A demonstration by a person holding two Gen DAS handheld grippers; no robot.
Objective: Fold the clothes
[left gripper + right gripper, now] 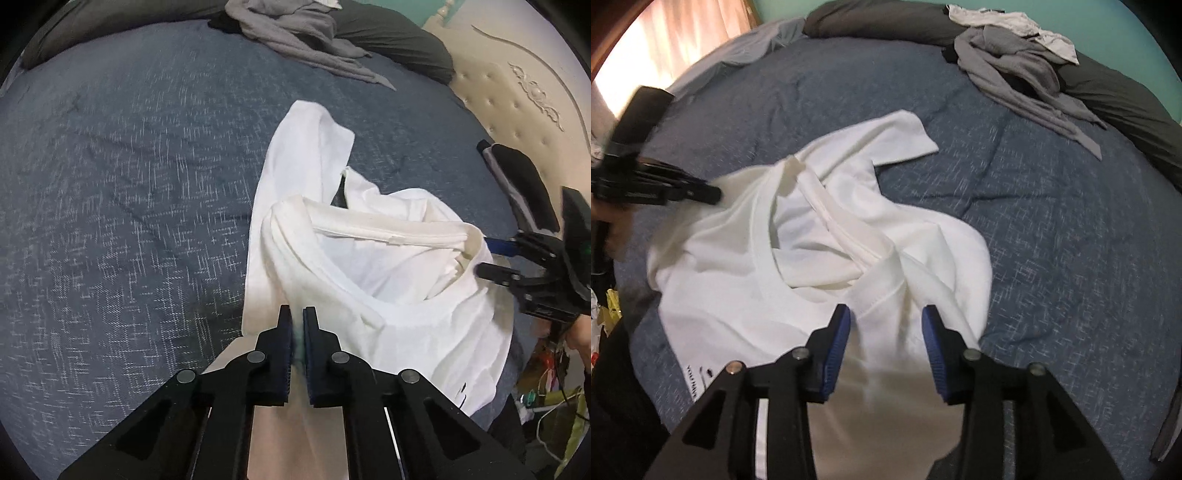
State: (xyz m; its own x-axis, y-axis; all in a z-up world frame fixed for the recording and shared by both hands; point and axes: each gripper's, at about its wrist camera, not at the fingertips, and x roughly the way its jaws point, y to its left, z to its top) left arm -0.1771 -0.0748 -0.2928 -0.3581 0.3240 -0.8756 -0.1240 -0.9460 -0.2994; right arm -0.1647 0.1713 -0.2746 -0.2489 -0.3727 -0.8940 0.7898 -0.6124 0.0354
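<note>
In the left wrist view, the left gripper (296,317) fills the bottom centre, its jaws closed on a fold of the white shirt (388,295), the cloth pinched between the blue pads. The shirt lies crumpled on the bed (129,203), in the centre and lower right of that frame, neck opening upward, 1 sleeve stretched toward the upper centre.

In the right wrist view, the right gripper (886,314) sits at the bottom centre. Its jaws stand apart, with shirt cloth lying loose between the blue pads and neither pad pressing on it. In the left wrist view this gripper shows at the right edge, at the collar, with part of a hand (580,332) below it.

In the right wrist view the left gripper shows blurred at the left edge, beside the shirt.

Farther off, a grey garment (1023,77) lies rumpled at the upper right, on dark pillows (1108,92). A cream headboard (517,103) shows at the upper right of the left wrist view.
</note>
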